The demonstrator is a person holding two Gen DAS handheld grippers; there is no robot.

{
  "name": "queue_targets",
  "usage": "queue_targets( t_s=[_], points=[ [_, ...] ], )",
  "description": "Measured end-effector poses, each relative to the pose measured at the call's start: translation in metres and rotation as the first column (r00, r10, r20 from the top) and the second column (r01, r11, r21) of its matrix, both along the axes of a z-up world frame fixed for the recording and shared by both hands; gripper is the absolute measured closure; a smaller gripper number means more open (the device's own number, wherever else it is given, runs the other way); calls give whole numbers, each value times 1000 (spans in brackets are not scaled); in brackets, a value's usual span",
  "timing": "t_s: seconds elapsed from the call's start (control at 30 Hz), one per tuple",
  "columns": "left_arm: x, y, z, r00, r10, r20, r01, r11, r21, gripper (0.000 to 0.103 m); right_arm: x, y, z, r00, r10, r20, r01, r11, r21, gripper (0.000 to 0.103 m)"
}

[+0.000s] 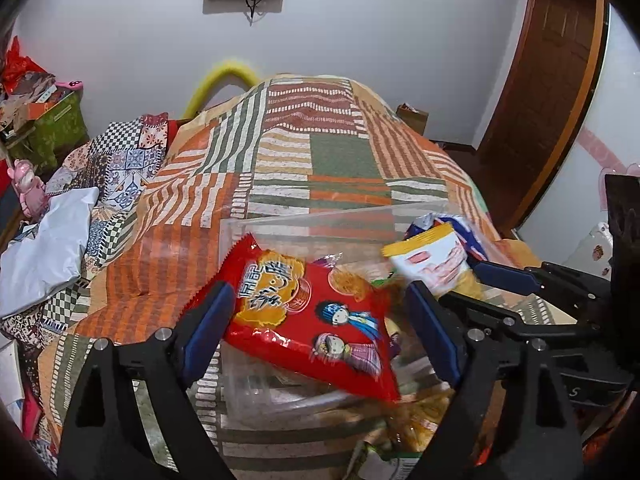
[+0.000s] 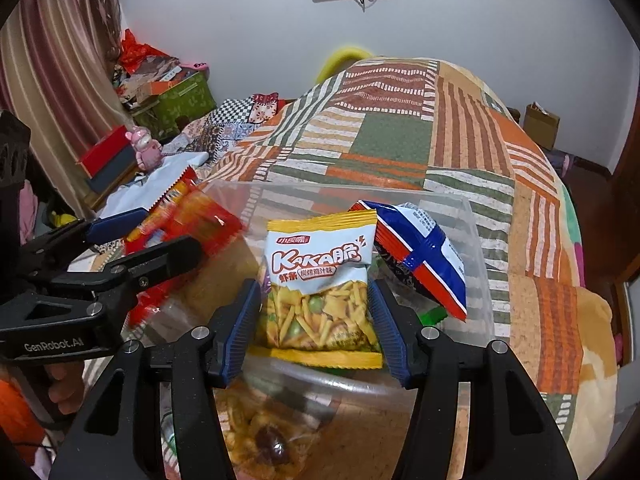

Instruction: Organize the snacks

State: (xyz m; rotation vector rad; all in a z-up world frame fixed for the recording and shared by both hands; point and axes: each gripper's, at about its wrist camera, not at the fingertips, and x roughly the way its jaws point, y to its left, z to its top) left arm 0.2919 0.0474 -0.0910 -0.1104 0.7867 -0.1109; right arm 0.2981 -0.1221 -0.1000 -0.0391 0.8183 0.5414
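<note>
A red snack packet (image 1: 308, 320) lies tilted and slightly blurred between the fingers of my left gripper (image 1: 320, 296), which is open; its right pad stands clear of the packet. The packet hangs over a clear plastic bin (image 1: 340, 214) on the bed. My right gripper (image 2: 314, 292) is shut on a yellow and white snack packet (image 2: 320, 280), holding it upright by its sides over the same bin (image 2: 476, 240). A blue, red and white packet (image 2: 420, 264) leans inside the bin at the right. In the right wrist view, the left gripper (image 2: 172, 232) is at the left with the blurred red packet (image 2: 192, 220).
More snack packets (image 2: 256, 432) lie on the bin's floor. The bin sits on a patchwork bedspread (image 1: 340, 152). A white bag (image 1: 44, 248), a pink toy (image 2: 146, 148) and a green box (image 2: 184, 100) are to the left. A wooden door (image 1: 552, 80) stands at the right.
</note>
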Motion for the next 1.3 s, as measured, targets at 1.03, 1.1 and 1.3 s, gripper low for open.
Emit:
queue_targets(
  t_s=[1.03, 1.1, 1.3],
  points=[
    [-160, 23, -9, 977, 120, -176, -113, 992, 51, 10, -133, -59, 33, 995, -22, 95, 21, 1000, 12, 32],
    [-170, 26, -17, 971, 129, -200, -122, 991, 46, 10, -141, -60, 28, 996, -14, 86, 13, 1000, 11, 31],
    [-199, 30, -42, 953, 137, -271, -127, 990, 56, 10, -156, -61, 8, 999, 1, 45, -2, 1000, 10, 30]
  ],
)
